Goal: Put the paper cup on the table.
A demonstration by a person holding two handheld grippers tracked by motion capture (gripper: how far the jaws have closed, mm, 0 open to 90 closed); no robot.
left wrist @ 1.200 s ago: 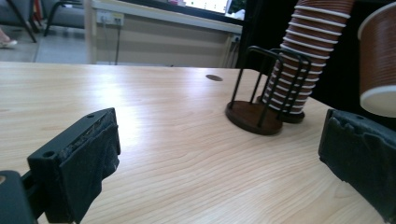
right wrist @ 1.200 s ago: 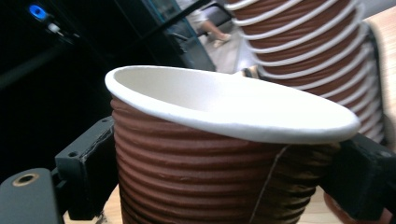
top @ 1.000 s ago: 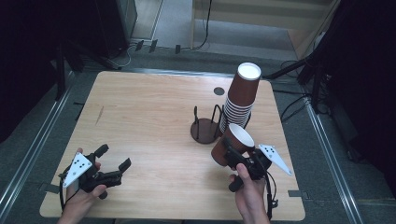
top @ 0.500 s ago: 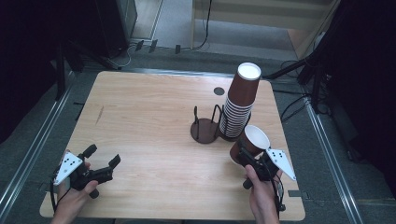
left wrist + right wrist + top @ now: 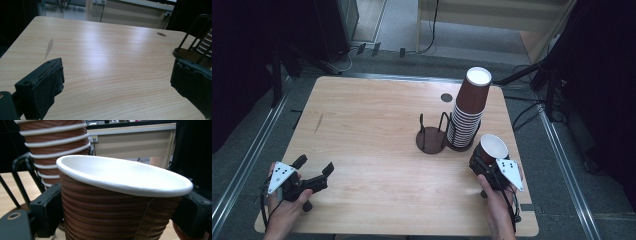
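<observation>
A: Where is the single brown paper cup [image 5: 492,148]?

B: Near the table's right edge, just in front of the tall cup stack [image 5: 469,110]. The right gripper [image 5: 484,167] has it clamped, one black jaw on each side of the ribbed wall. In the right gripper view the cup [image 5: 120,202] sits between the two jaws, white rim up and tilted a little.

A: Is it touching the stack?

B: I cannot tell. From above they look just apart; in the right gripper view the stack [image 5: 55,150] rises close behind the cup's left side.

A: And the stack itself?

B: It stands in a dark wire cup holder [image 5: 434,135] with a round base and upright loops, right of the table's middle. Its top cup shows a white inside.

A: What about the left gripper [image 5: 314,172]?

B: It is at the near left corner of the wooden table [image 5: 372,115], held in the person's left hand [image 5: 287,210], jaws spread wide with nothing between them. The left gripper view shows bare wood between its jaws, and the holder's base [image 5: 190,53] far off at the right.
</observation>
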